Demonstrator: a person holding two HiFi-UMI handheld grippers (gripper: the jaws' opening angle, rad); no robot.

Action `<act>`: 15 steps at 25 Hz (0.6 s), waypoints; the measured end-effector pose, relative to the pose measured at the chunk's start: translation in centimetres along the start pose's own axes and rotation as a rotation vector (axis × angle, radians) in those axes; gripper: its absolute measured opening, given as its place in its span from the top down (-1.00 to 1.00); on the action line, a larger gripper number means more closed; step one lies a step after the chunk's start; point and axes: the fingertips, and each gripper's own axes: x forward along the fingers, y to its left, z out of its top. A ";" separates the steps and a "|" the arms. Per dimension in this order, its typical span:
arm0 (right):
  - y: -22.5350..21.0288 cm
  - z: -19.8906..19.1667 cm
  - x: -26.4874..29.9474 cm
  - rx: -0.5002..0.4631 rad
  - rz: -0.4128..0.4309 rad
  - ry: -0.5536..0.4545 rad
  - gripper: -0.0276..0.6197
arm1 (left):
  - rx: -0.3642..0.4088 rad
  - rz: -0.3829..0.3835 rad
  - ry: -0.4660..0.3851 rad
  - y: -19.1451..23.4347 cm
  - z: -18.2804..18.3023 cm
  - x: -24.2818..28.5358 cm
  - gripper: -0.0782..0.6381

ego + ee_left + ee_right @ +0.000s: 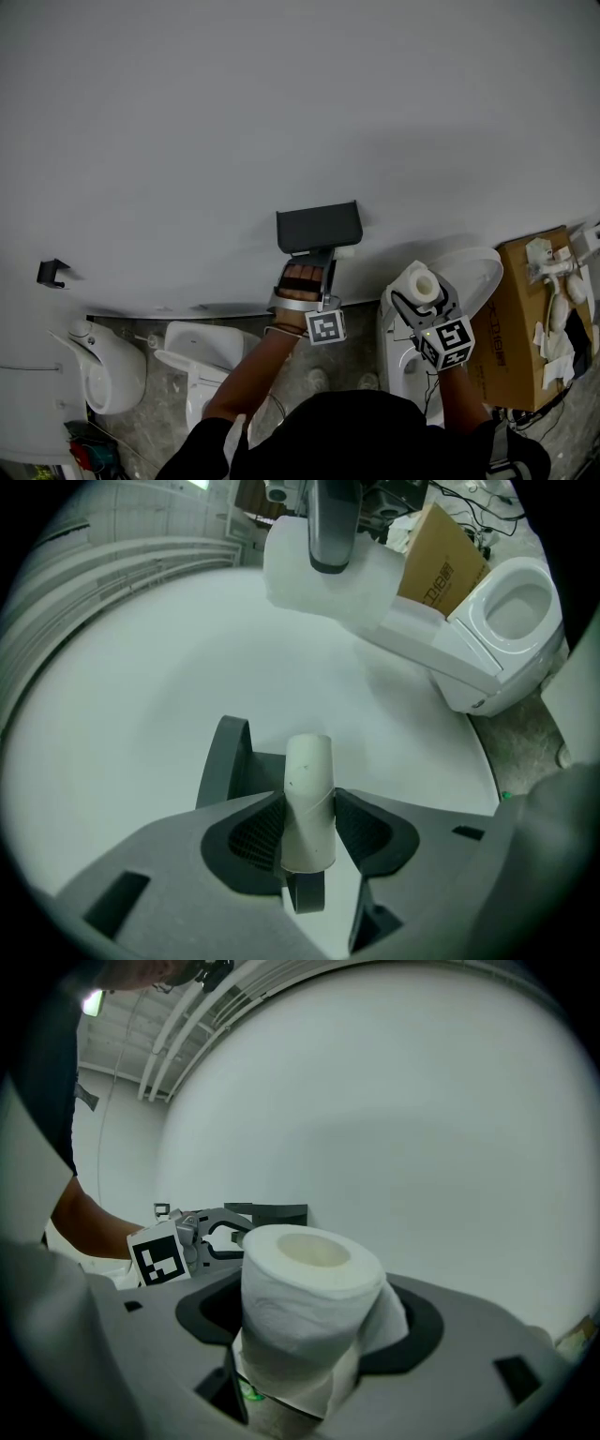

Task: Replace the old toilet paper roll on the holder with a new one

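Observation:
A dark grey toilet paper holder (317,228) is fixed to the white wall. In the left gripper view an empty grey cardboard tube (307,799) sits in front of the holder (230,757), and my left gripper (307,827) has both pads pressed on its sides. From the head view the left gripper (305,274) reaches up under the holder. My right gripper (424,298) is to the right, shut on a full white toilet paper roll (420,281) held upright. The roll (305,1297) fills the right gripper (305,1340), with a loose flap hanging on its right side.
A white toilet (483,267) stands below the right gripper, next to a cardboard box (525,319) with white parts on it. Two more white fixtures (108,366) (202,361) stand on the floor at the lower left. A small black bracket (52,272) sticks out of the wall.

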 end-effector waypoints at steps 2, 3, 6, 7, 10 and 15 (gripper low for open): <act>-0.5 -0.2 -0.4 0.004 -0.014 -0.004 -0.10 | 0.005 0.001 -0.019 0.0 1.0 0.1 0.31; -0.8 -0.3 -0.6 0.007 -0.020 -0.004 -0.10 | 0.008 0.003 -0.028 -0.1 1.6 0.2 0.31; -1.7 -0.8 -1.3 0.014 -0.039 -0.001 -0.10 | 0.026 0.003 -0.044 -0.3 3.1 0.7 0.31; -2.0 -0.9 -1.5 0.017 -0.046 0.000 -0.10 | 0.028 0.002 -0.045 -0.4 3.5 1.0 0.31; -2.8 -1.2 -2.3 0.024 -0.068 0.001 -0.10 | 0.027 0.004 -0.060 -0.4 4.7 1.5 0.31; -4.4 -1.5 -3.5 0.037 -0.109 0.001 -0.10 | 0.018 0.020 -0.099 0.0 7.1 2.3 0.31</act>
